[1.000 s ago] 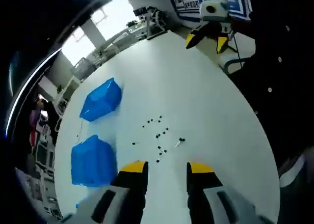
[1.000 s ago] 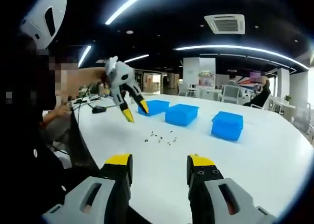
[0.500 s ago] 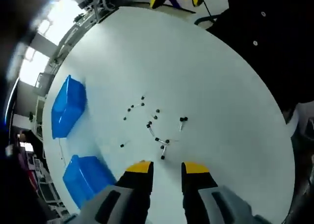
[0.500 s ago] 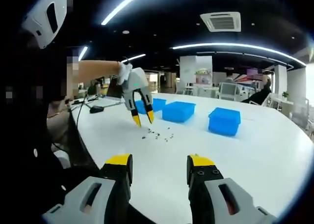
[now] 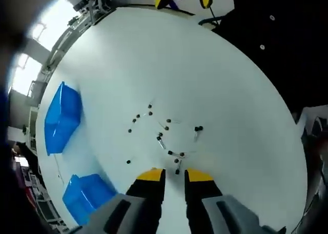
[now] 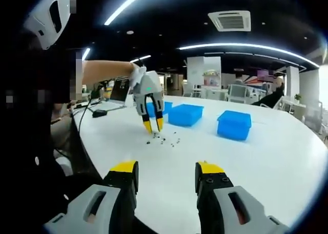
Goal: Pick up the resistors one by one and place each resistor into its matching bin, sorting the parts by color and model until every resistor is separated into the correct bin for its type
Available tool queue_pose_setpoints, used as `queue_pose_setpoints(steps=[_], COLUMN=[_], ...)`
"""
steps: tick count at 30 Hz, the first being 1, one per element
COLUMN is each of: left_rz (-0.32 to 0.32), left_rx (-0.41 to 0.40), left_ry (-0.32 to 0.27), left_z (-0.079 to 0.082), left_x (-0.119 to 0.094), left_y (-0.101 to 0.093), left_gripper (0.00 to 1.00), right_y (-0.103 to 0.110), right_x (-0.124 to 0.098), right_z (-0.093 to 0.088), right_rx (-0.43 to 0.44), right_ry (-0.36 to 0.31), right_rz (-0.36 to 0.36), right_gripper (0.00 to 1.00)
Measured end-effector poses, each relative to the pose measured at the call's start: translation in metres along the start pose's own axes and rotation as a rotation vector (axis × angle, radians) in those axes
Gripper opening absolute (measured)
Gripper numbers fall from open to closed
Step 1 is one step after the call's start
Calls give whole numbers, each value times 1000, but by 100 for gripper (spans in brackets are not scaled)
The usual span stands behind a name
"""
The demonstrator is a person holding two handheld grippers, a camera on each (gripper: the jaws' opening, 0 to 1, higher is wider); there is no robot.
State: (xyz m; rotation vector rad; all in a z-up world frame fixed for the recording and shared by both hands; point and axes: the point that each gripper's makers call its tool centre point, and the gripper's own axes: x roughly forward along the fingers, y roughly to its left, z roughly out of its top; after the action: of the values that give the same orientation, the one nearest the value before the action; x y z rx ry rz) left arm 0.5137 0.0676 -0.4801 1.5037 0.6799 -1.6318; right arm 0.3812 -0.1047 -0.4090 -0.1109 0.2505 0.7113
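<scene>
White table [image 6: 266, 157], left gripper [image 6: 152, 125] pointing down over resistors [image 5: 163, 140], fingers narrowly parted, right gripper [image 6: 166, 178] fingers wide

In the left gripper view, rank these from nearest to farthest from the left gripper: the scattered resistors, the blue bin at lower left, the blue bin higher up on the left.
1. The resistors, scattered on the white table just ahead of the left gripper.
2. The lower blue bin, beside the gripper at lower left.
3. The upper blue bin, farther out on the left, near the table's edge.
</scene>
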Motion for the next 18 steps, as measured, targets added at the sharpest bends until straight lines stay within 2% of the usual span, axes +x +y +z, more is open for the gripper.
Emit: queue_pose_setpoints(steps=[3, 18], left_rz=[-11, -139], left_rx=[10, -93], left_ry=[17, -32], left_z=[-5, -5], left_x=[3, 4], left_y=[0, -2], left_gripper=[15, 11], right_y=[-1, -3], right_x=[0, 2], right_z=[0, -1], right_rx=[1, 8], right_ry=[4, 9], right_rz=[-4, -18], right_gripper=[46, 46])
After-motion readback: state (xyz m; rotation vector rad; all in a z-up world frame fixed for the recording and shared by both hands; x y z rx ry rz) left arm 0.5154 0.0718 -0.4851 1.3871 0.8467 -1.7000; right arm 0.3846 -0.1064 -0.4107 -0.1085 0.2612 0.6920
